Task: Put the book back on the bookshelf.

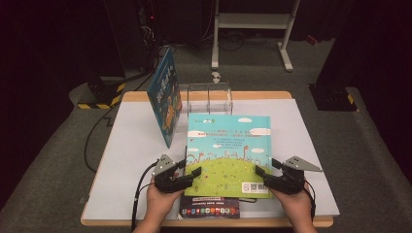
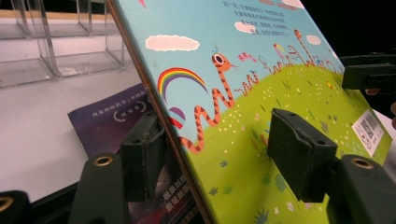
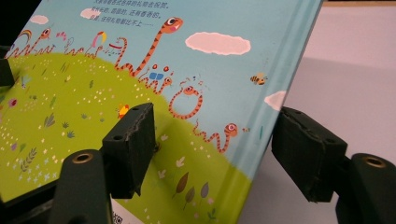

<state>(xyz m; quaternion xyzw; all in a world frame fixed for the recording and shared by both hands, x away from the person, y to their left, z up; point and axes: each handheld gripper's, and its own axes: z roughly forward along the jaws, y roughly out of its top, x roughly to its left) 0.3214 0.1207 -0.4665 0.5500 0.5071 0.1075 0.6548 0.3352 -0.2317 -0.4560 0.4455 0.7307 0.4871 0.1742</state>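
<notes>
A picture book (image 1: 228, 145) with a sky-blue and green cover of striped snakes lies in the middle of the table, its near end over a dark book (image 1: 210, 209). My left gripper (image 1: 187, 172) straddles the picture book's left edge (image 2: 159, 107): one pad sits under the edge and the other pad (image 2: 299, 149) hangs over the green cover, with no clear press. My right gripper (image 1: 265, 170) straddles the right edge (image 3: 275, 79). Its inner pad (image 3: 133, 144) is over the cover and its outer pad (image 3: 306, 154) stands apart from the edge. Both are open.
A blue book (image 1: 166, 97) stands tilted at the back left beside a clear acrylic rack (image 1: 209, 97). The white table top (image 1: 131, 145) has bare room left and right. A white frame (image 1: 252, 22) stands on the floor beyond.
</notes>
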